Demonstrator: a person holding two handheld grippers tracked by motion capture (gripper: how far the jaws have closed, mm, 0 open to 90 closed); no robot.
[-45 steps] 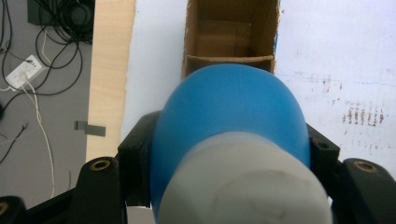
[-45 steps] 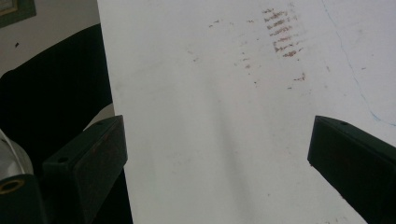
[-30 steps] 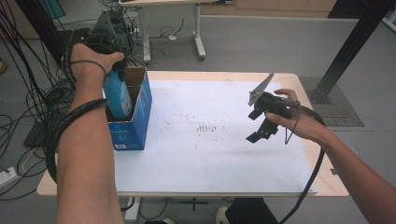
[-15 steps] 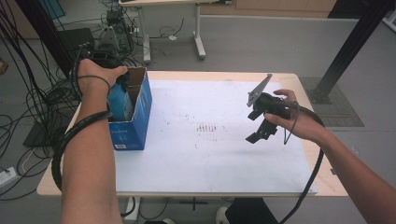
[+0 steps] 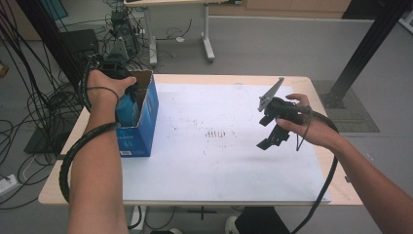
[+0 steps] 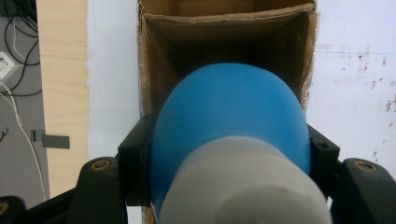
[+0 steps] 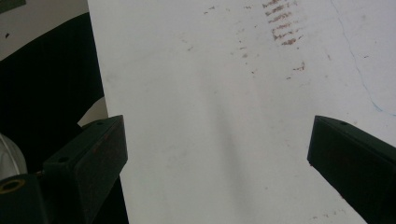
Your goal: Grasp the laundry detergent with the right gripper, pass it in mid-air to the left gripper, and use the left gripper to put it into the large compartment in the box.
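1. Lowered since the earlier frame, the left gripper [image 5: 127, 100] sinks the blue bottle [image 6: 229, 130] into the cardboard box [image 5: 146, 114] on the worktop [image 5: 219, 161]; jaws clamp its body.
2. Bottle looks smooth, rigid, light; grip below the white cap [image 6: 243, 186].
3. Right gripper [image 7: 215, 154] hovers wide open, empty.

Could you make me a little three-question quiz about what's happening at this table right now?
1. True or false: the left hand-held gripper grips the blue bottle.
2. What stands open below that bottle? A) a cardboard box B) a metal tray C) a drawer
3. Fill in: the right hand-held gripper has its jaws ____, with nothing between them.

Key: 1 true. 2 A, the cardboard box. 3 open, over the white sheet.
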